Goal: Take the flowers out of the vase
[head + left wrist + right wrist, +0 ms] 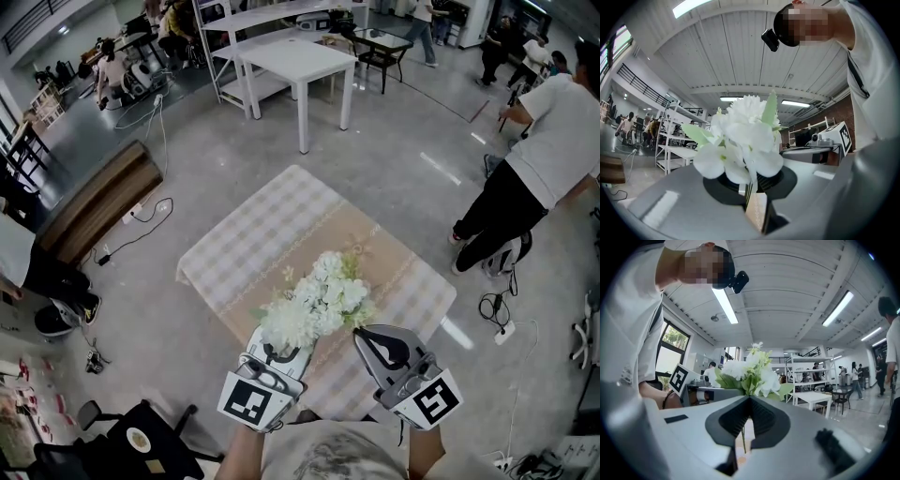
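A bunch of white flowers [317, 298] with green leaves hangs above the checked tablecloth [246, 242], between my two grippers. My left gripper [278, 352] is shut on its stems; in the left gripper view the blooms [740, 140] fill the space just past the jaws [752, 188], and a stem runs down between them. My right gripper [362, 336] touches the bunch's lower right side. In the right gripper view its jaws [749, 405] stand nearly together with one thin green stem [742, 439] in the slit, and flowers [752, 371] rise beyond. No vase shows.
The cloth-covered table's edge [192, 272] is surrounded by grey floor. A white table [300, 61] stands farther off, a wooden bench [98, 202] at the left, a black chair [141, 441] near my feet. A person [553, 150] stands at the right beside cables [497, 314].
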`<state>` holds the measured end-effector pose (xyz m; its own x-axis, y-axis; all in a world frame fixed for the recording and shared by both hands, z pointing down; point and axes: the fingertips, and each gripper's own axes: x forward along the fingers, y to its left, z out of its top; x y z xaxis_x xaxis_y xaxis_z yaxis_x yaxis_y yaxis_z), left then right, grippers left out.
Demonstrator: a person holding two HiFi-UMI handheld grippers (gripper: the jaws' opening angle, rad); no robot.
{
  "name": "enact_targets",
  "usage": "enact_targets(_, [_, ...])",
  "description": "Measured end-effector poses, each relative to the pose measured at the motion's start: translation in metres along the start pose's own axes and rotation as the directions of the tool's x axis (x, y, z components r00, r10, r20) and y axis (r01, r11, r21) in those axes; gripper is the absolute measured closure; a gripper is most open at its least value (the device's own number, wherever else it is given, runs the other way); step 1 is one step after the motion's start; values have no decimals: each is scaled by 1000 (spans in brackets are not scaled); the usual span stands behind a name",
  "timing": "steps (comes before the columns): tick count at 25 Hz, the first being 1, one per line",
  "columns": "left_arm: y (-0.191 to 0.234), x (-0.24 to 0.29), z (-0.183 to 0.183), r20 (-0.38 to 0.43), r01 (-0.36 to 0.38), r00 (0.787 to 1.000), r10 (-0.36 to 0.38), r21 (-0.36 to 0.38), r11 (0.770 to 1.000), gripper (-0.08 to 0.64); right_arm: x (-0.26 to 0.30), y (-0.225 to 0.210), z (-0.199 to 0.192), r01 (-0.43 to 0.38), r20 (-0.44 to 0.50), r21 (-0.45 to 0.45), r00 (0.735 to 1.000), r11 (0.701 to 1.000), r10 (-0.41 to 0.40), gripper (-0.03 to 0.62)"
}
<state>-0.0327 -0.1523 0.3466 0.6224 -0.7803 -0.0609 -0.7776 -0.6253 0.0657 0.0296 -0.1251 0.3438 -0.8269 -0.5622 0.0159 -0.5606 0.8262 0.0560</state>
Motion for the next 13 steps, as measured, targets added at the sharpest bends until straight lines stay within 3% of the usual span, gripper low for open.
enact_targets(13, [0,-2,-1,13,7,1000,-7,18,1000,494,0,2,0,4,13,-8,1000,1000,-3,577])
